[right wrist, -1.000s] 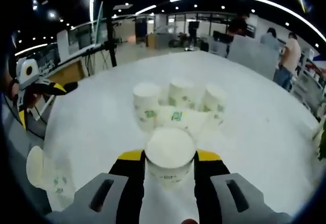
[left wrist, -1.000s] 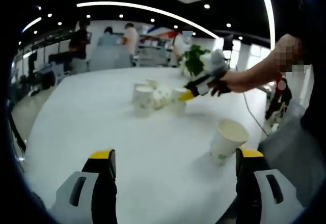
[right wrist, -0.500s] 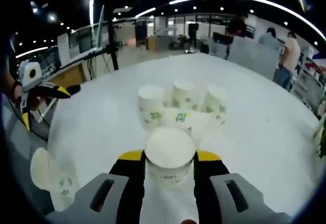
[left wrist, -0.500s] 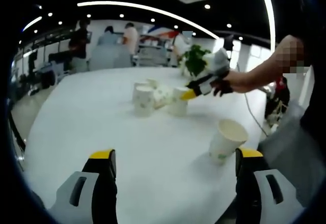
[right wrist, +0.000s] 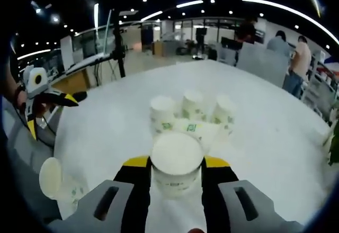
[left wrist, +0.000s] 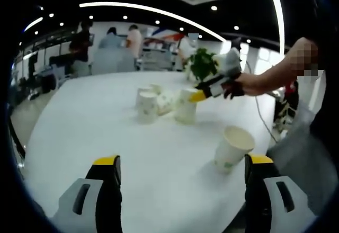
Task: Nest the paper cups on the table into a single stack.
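just ahead of the right gripper [right wrist: 176, 172], whose jaws are clamped on an upright paper cup [right wrist: 176, 161], a cluster of cups [right wrist: 192, 115] is seen on the table [right wrist: 106, 122], while the left gripper [left wrist: 180, 177] is held wide apart beside a lone cup [left wrist: 231, 147].

Left hand-held gripper [left wrist: 180, 177] wide open, low; right hand-held gripper [right wrist: 176, 170] clamped on a cup [right wrist: 176, 164], arm outstretched.
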`<state>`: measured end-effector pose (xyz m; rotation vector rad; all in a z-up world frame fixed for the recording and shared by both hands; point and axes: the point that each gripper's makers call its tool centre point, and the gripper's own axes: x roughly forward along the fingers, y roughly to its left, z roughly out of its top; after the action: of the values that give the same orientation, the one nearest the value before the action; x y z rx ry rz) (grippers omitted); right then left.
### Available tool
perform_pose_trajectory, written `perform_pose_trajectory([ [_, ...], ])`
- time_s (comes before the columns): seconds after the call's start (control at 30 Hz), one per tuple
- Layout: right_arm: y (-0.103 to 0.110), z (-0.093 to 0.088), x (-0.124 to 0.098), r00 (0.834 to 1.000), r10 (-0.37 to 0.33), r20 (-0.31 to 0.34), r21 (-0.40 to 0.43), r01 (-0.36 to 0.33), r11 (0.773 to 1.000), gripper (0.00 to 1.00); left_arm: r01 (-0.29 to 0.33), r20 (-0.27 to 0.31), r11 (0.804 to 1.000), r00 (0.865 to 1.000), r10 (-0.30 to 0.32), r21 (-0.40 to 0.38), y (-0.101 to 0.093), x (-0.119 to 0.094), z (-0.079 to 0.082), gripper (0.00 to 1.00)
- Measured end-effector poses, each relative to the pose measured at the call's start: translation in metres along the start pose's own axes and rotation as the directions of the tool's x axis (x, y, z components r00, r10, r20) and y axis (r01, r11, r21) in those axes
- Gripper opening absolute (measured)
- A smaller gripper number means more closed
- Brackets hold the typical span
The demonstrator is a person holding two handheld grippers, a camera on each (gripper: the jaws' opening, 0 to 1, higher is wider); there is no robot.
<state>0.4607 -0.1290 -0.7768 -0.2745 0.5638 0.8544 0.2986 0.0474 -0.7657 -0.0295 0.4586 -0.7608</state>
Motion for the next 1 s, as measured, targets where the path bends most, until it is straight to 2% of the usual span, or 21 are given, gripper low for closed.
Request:
perform_pose_trajectory([
  [0.57, 0.008, 0.022, -0.046, 0.994, -0.040, 0.101, 0.033, 0.037, 0.999, 0.34, 0.022, 0.010, 1.000, 1.000, -0.022, 0.015, -0.007, -0.002, 0.006, 0.95],
  [0.87, 0.011, 0.047, -0.069, 0.983, -0.054, 0.174, 0.034, 0.048, 0.998, 0.34, 0.027, 0.011, 0.999, 1.000, -0.027, 0.021, -0.008, -0.003, 0.009, 0.94],
  [1.0, 0.019, 0.057, -0.078, 0.979, -0.052, 0.197, 0.017, 0.049, 0.999, 0.34, 0.026, 0.017, 0.999, 1.000, -0.026, 0.029, -0.009, -0.005, 0.013, 0.94],
])
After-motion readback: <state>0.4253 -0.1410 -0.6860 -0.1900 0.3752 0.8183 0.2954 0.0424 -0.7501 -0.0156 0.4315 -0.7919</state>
